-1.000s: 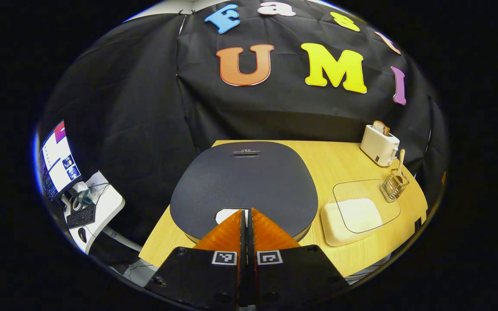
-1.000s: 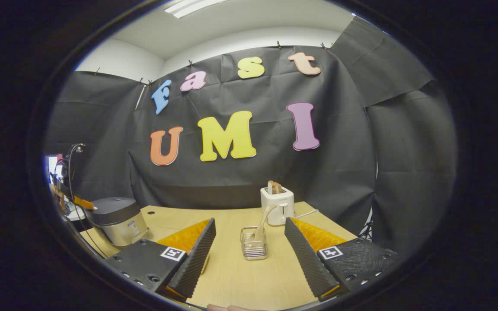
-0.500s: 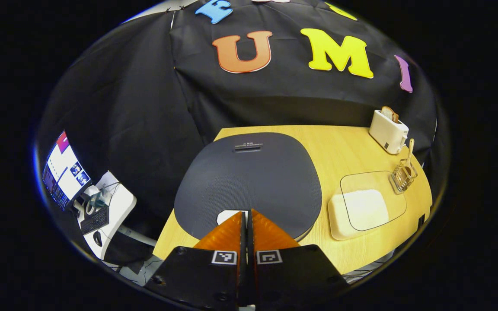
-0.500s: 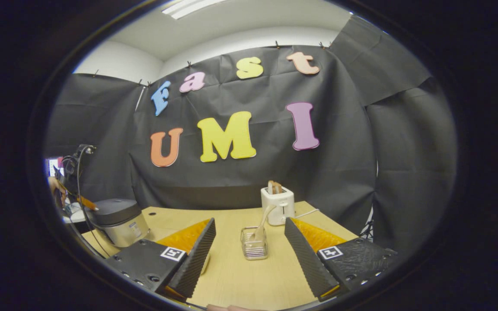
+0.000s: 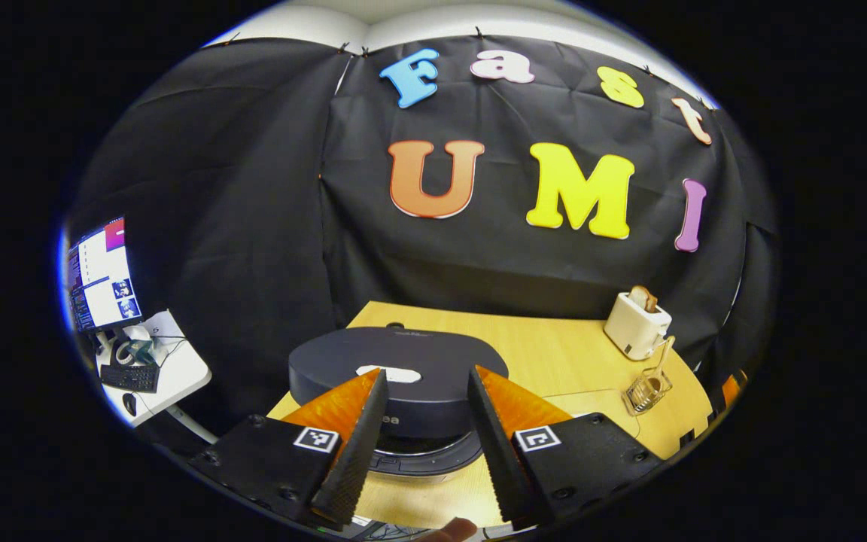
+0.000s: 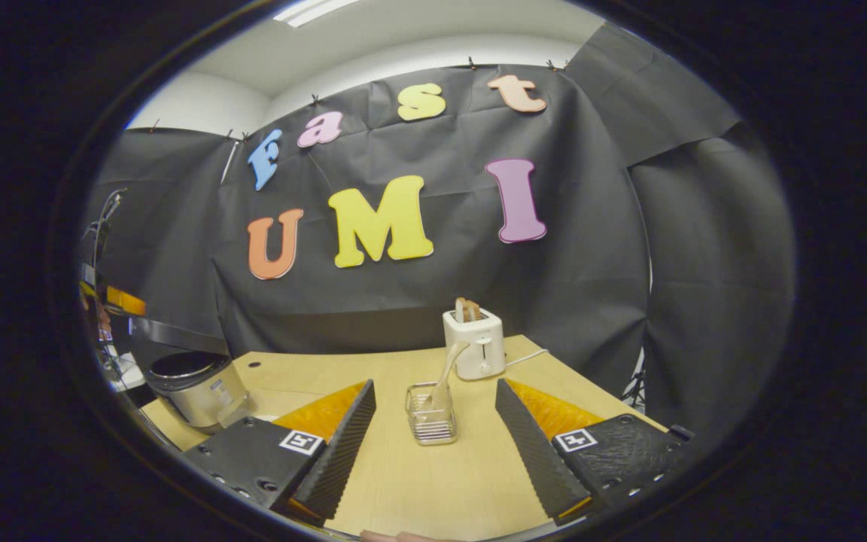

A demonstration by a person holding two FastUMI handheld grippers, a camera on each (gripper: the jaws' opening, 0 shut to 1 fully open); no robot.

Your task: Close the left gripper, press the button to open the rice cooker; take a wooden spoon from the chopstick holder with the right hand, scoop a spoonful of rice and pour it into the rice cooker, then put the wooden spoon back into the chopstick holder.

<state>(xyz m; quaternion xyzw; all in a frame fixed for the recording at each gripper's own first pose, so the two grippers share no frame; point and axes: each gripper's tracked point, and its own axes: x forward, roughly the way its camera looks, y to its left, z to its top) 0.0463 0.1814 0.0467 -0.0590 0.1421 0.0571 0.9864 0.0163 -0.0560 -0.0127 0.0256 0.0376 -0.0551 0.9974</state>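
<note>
Lid popped, left jaws now spread.
Rice cooker [image 5: 397, 391] lid lifted since a second ago; right gripper [image 6: 435, 440] jaws spread, facing wooden spoon [image 6: 445, 369] in chopstick holder [image 6: 430, 415].

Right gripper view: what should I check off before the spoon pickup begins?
1. Rice cooker lid released: ok, a gap shows under it in the left gripper view.
2. Lid fully up: cannot tell.
3. Right gripper open: ok.
4. Wooden spoon standing in the chopstick holder: ok, handle leans toward the toaster.
5. Holder lined up between the right fingers: ok, apart from both.
6. Left gripper open: ok.
</note>
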